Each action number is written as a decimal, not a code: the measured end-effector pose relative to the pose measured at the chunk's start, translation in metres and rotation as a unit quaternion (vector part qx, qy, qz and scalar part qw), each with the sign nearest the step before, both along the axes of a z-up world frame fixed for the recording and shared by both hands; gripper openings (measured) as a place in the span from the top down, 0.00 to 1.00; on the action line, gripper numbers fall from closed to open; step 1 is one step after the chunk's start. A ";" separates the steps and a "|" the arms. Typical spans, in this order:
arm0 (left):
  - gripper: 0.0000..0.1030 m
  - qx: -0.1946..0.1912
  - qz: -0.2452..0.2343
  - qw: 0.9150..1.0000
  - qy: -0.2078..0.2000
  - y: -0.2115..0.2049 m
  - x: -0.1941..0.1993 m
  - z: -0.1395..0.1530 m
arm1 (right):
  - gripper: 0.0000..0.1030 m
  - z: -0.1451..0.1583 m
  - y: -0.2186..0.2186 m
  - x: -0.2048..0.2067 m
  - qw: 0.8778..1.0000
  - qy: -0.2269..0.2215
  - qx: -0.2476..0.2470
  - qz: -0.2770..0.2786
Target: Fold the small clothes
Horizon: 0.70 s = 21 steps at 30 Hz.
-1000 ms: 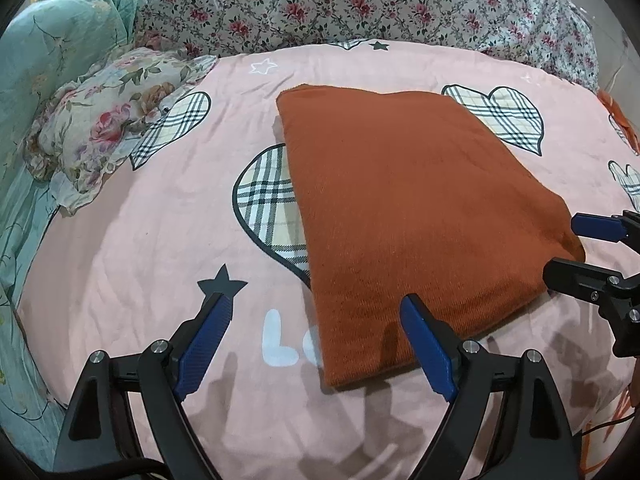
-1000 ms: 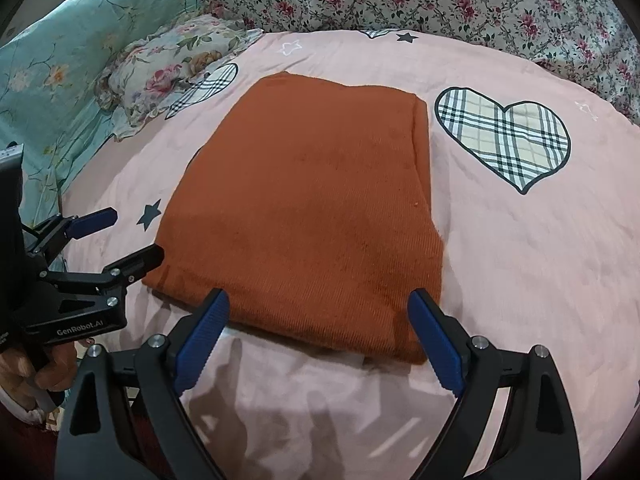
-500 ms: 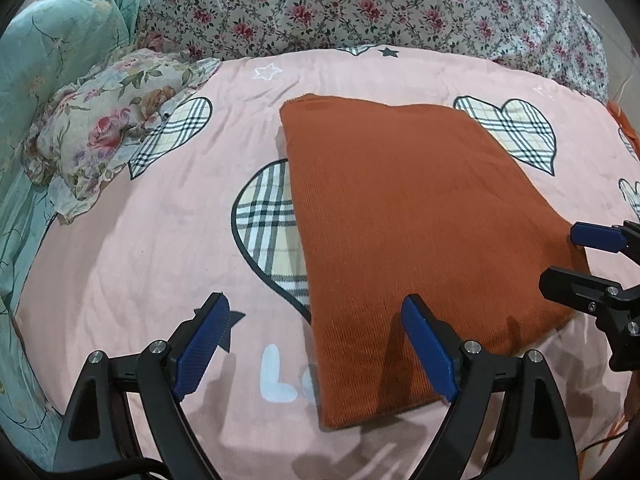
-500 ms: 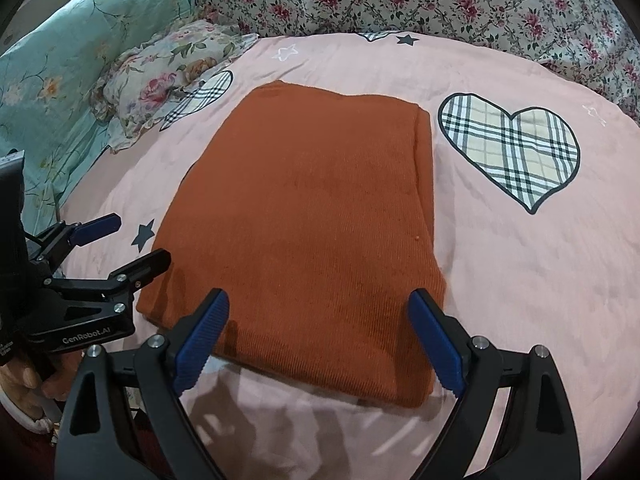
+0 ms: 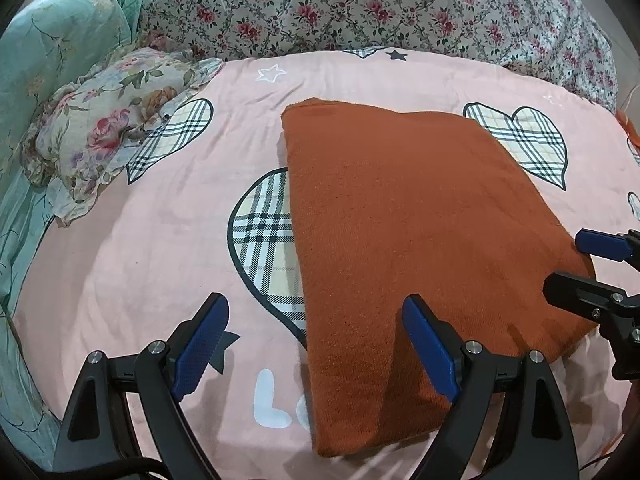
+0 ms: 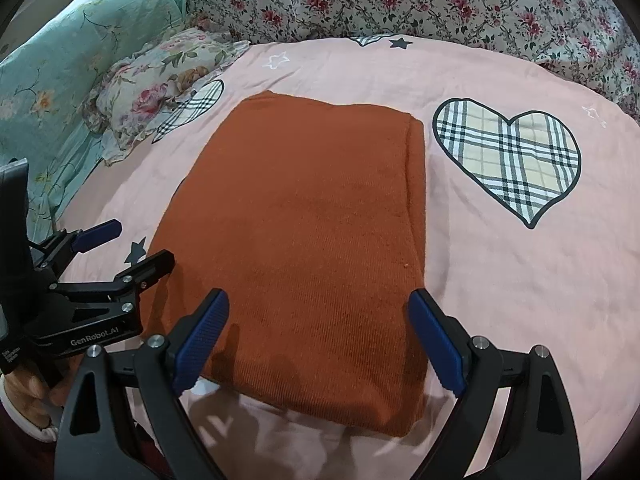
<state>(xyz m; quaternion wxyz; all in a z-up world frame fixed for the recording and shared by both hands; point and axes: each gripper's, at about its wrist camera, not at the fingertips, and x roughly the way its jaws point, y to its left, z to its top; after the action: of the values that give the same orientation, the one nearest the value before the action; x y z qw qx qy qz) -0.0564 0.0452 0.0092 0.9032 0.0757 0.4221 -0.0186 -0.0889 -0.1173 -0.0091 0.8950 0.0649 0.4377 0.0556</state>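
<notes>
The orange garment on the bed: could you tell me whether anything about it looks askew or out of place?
Nothing stands out. The orange garment lies flat in a neat folded rectangle on the pink sheet, edges fairly even, with both grippers open near its front edge.

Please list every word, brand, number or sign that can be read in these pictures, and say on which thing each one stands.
"GenRobot.AI": white letters on the black body of the left claw, seen in the right wrist view.
"L" and part of a next letter: white print on the pink bedsheet, the rest hidden under the orange folded cloth.
Small white text on the black device at the left edge: too small to read.
</notes>
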 end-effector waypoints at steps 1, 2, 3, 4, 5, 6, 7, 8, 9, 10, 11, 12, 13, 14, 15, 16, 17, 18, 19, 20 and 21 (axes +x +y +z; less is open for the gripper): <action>0.13 0.000 0.000 1.000 -0.001 0.000 0.000 0.000 | 0.11 0.000 0.000 0.000 1.000 0.000 0.000 0.000; 0.13 -0.001 0.001 1.000 -0.002 -0.001 0.000 0.000 | 0.11 -0.001 0.000 0.001 1.000 0.000 0.001 0.000; 0.13 -0.002 0.001 1.000 -0.002 -0.001 -0.001 0.000 | 0.11 -0.001 0.000 0.001 1.000 0.000 0.001 0.000; 0.13 -0.002 0.001 1.000 -0.003 -0.001 -0.001 0.000 | 0.11 -0.001 0.000 0.001 1.000 0.000 0.002 -0.001; 0.13 -0.002 0.002 1.000 -0.004 -0.001 -0.002 0.000 | 0.11 -0.001 0.000 0.001 1.000 0.000 0.002 0.000; 0.13 -0.002 0.003 1.000 -0.004 -0.001 -0.003 0.000 | 0.11 -0.001 0.000 0.001 1.000 0.000 0.002 0.000; 0.13 -0.002 0.003 1.000 -0.004 -0.001 -0.003 0.000 | 0.11 -0.001 0.001 0.000 1.000 0.000 0.001 -0.001; 0.13 -0.002 0.003 1.000 -0.004 -0.002 -0.004 -0.001 | 0.11 -0.001 0.001 0.001 1.000 -0.001 0.001 -0.001; 0.13 -0.002 0.002 1.000 -0.004 -0.002 -0.005 -0.001 | 0.11 -0.001 0.001 0.001 1.000 -0.001 0.001 -0.001; 0.13 -0.002 0.002 1.000 -0.004 -0.002 -0.005 -0.001 | 0.11 -0.001 0.001 0.001 1.000 -0.001 0.001 -0.001; 0.13 -0.002 0.003 1.000 -0.004 -0.002 -0.005 -0.001 | 0.11 -0.001 0.001 0.002 1.000 -0.001 0.001 -0.001; 0.13 -0.003 0.002 1.000 -0.004 -0.002 -0.005 -0.001 | 0.11 -0.001 0.001 0.002 1.000 0.000 0.001 -0.001; 0.13 -0.004 0.002 1.000 -0.004 -0.002 -0.005 -0.001 | 0.11 -0.001 0.001 0.001 1.000 0.000 0.001 -0.001; 0.13 -0.005 0.002 1.000 -0.005 -0.002 -0.006 -0.001 | 0.11 -0.001 0.001 0.001 1.000 0.000 0.001 0.000; 0.13 -0.007 0.002 1.000 -0.005 -0.002 -0.006 -0.001 | 0.11 -0.001 0.000 0.001 1.000 -0.001 0.001 0.000; 0.13 -0.007 0.003 1.000 -0.006 -0.002 -0.006 0.000 | 0.11 -0.001 0.001 0.001 1.000 -0.001 0.000 0.000; 0.13 -0.007 0.003 1.000 -0.006 -0.002 -0.007 0.000 | 0.11 -0.001 0.001 0.002 1.000 -0.001 0.000 0.000; 0.13 -0.007 0.002 1.000 -0.006 -0.002 -0.007 0.000 | 0.11 -0.001 0.001 0.002 1.000 -0.001 0.000 0.000; 0.13 -0.007 0.002 1.000 -0.006 -0.002 -0.007 0.000 | 0.11 -0.001 0.001 0.001 1.000 -0.001 0.000 0.000; 0.13 -0.007 0.002 1.000 -0.006 -0.002 -0.007 0.000 | 0.11 -0.001 0.001 0.002 1.000 -0.001 0.000 0.000; 0.13 -0.007 0.002 1.000 -0.006 -0.003 -0.007 0.000 | 0.11 -0.001 0.001 0.002 1.000 -0.001 0.000 -0.001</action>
<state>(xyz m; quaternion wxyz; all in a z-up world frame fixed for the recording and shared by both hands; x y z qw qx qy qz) -0.0638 0.0427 0.0094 0.9064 0.0688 0.4164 -0.0197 -0.0872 -0.1160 -0.0103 0.8955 0.0652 0.4368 0.0553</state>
